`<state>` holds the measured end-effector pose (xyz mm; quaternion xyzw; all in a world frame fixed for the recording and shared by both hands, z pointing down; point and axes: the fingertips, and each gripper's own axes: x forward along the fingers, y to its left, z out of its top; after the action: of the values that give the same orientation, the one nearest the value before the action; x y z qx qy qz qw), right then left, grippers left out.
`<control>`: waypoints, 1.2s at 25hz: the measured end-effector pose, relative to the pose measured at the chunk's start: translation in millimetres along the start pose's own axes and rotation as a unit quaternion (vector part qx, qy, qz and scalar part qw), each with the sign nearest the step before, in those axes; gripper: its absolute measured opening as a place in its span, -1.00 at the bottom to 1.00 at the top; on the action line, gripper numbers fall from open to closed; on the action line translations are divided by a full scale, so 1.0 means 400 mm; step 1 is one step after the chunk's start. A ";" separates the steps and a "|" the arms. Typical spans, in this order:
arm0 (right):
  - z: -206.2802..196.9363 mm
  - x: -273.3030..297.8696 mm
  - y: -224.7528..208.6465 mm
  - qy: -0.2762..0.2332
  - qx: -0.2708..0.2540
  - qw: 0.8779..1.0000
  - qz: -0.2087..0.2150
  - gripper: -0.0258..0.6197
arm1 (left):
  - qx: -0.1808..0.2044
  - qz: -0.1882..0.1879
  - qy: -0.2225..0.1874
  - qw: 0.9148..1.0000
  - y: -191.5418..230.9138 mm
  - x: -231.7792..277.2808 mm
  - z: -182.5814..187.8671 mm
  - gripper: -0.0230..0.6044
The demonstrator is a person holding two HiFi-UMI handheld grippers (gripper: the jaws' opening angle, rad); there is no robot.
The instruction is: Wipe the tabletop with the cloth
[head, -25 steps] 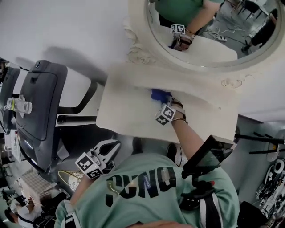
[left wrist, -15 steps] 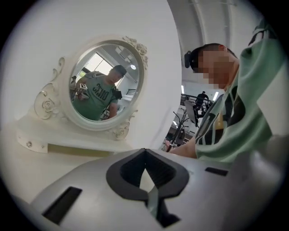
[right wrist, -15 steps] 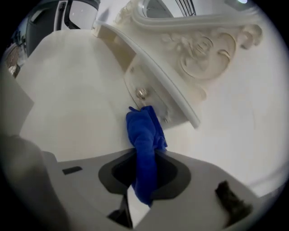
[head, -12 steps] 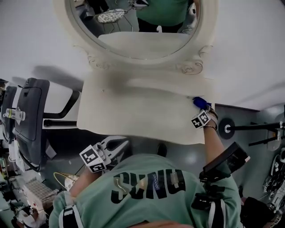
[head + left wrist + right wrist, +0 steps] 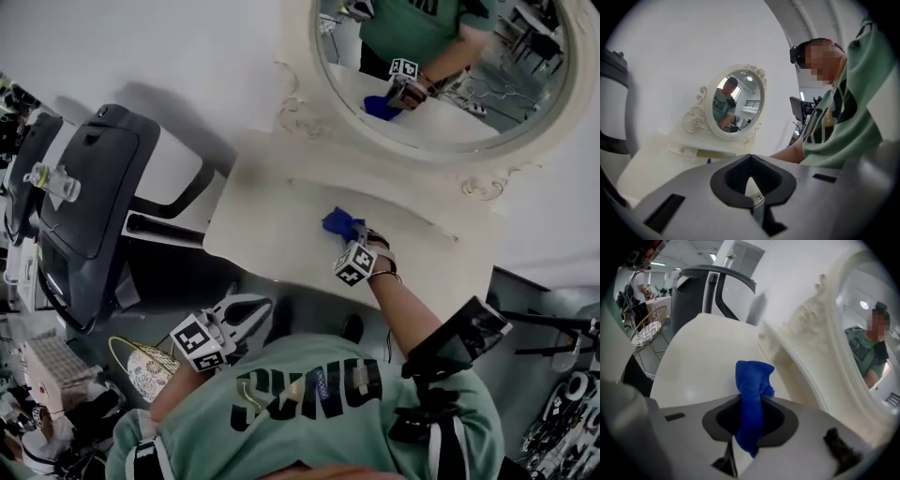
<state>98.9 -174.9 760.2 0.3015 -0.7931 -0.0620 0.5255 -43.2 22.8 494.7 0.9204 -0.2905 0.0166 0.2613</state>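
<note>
Right hand-held gripper (image 5: pixel 349 236): clamped on cloth (image 5: pixel 752 394), jaws pinching its bunched middle. Cloth's long axis in line with the jaws, free end sticking out ahead toward the mirror (image 5: pixel 441 75). In head view, cloth roughly mid-tabletop (image 5: pixel 262 239), nearer the back edge, apparently touching the surface; contact not confirmed from right gripper view.

Left hand-held gripper (image 5: pixel 234 317): jaws together, nothing between them, held off the tabletop below its near edge, close to the torso. Well apart from cloth; right arm alone in reach.

Judgement: wiping under way. Bare surface to both sides of cloth, wider stretch toward the person's left. Next stroke probably sideways, across the cloth's axis.
</note>
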 end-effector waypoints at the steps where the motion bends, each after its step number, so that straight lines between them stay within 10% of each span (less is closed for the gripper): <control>1: 0.117 0.043 0.036 -0.011 -0.016 1.000 0.012 -0.67 | 0.004 0.014 0.004 1.000 0.035 -0.061 -0.007 -0.90; 7: 0.622 0.233 0.188 -0.048 -0.083 0.995 0.039 -0.67 | 0.002 0.101 0.003 0.995 0.238 -0.390 -0.008 -0.90; 13: 0.617 0.271 0.208 -0.018 -0.083 0.996 0.034 -0.67 | 0.004 0.118 -0.017 0.993 0.304 -0.480 -0.004 -0.90; 21: -0.038 0.025 0.028 0.093 0.036 0.995 -0.021 -0.67 | 0.041 0.010 0.004 0.999 0.118 -0.178 0.002 -0.90; 30: -0.933 -0.370 -0.156 0.221 0.178 0.953 -0.103 -0.67 | 0.069 -0.115 0.043 0.990 -0.301 0.282 -0.035 -0.90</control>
<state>488.9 -63.4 780.9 0.4762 -0.6198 0.0945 0.6166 117.6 53.8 470.5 0.9620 -0.1690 0.0458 0.2095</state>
